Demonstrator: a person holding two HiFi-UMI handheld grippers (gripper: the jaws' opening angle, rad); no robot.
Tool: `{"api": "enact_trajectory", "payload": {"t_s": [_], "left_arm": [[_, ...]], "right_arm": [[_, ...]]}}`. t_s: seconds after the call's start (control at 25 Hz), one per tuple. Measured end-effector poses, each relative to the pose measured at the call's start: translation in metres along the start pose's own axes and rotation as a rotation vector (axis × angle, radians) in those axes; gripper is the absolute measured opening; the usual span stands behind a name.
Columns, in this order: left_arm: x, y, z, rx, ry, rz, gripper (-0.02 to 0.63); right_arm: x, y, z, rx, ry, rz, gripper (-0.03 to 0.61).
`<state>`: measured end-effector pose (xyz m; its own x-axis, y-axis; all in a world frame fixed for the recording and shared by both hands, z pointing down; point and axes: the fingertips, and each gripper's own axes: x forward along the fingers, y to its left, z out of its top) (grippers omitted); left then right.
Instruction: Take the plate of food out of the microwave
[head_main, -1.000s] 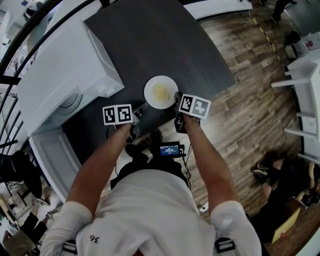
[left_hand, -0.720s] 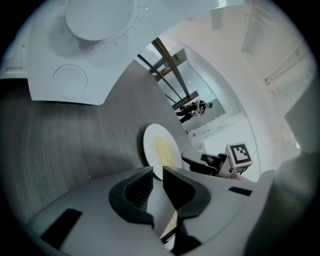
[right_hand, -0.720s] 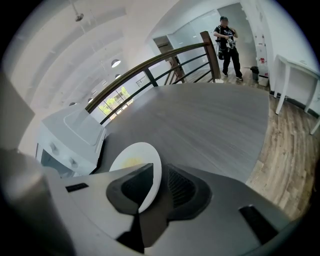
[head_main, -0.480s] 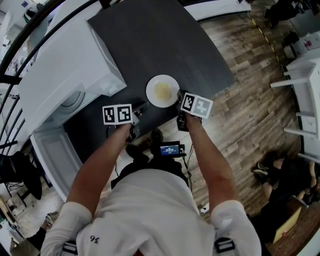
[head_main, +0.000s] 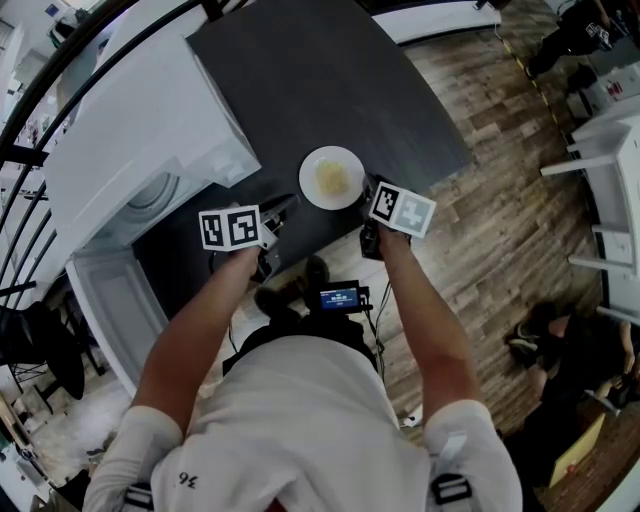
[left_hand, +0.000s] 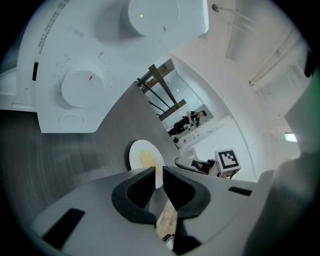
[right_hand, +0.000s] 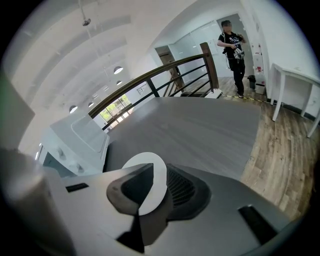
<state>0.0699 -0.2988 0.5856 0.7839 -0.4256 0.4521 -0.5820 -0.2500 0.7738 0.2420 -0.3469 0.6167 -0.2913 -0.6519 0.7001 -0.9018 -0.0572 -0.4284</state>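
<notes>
A white plate (head_main: 332, 177) with a yellow heap of food hangs over the dark table (head_main: 300, 70), just in front of the white microwave (head_main: 150, 130). My left gripper (head_main: 283, 208) is shut on the plate's near left rim, and my right gripper (head_main: 367, 196) is shut on its right rim. In the left gripper view the plate (left_hand: 142, 157) shows its food, with its edge running into the jaws of my left gripper (left_hand: 159, 173). In the right gripper view the plate's (right_hand: 150, 180) rim stands edge-on between the dark pads of my right gripper (right_hand: 159, 172).
The microwave's door (head_main: 110, 300) hangs open at the left, and its dial panel (left_hand: 85, 85) is close to the left gripper. A railing (right_hand: 165, 70) runs behind the table. A person (right_hand: 231, 45) and a white table (right_hand: 295, 85) stand on the wooden floor at the right.
Both grippers have risen a little with the plate held between them. The plate sits slightly higher and further right in the head view.
</notes>
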Motion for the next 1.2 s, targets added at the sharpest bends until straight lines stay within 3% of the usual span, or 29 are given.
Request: {"api": "enact_trajectory", "payload": {"t_s": [0.56, 0.96, 1.2], "left_arm": [[-0.052, -0.053, 0.024, 0.085, -0.105, -0.130, 0.044], [-0.090, -0.091, 0.029, 0.128, -0.167, -0.205, 0.044], [-0.110, -0.106, 0.028, 0.129, -0.208, -0.235, 0.043]], "right_arm": [[-0.048, 0.033, 0.021, -0.038, -0.115, 0.028, 0.064], [-0.095, 0.081, 0.037, -0.095, -0.206, 0.093, 0.064], [-0.113, 0.108, 0.026, -0.159, -0.200, 0.150, 0.063]]}}
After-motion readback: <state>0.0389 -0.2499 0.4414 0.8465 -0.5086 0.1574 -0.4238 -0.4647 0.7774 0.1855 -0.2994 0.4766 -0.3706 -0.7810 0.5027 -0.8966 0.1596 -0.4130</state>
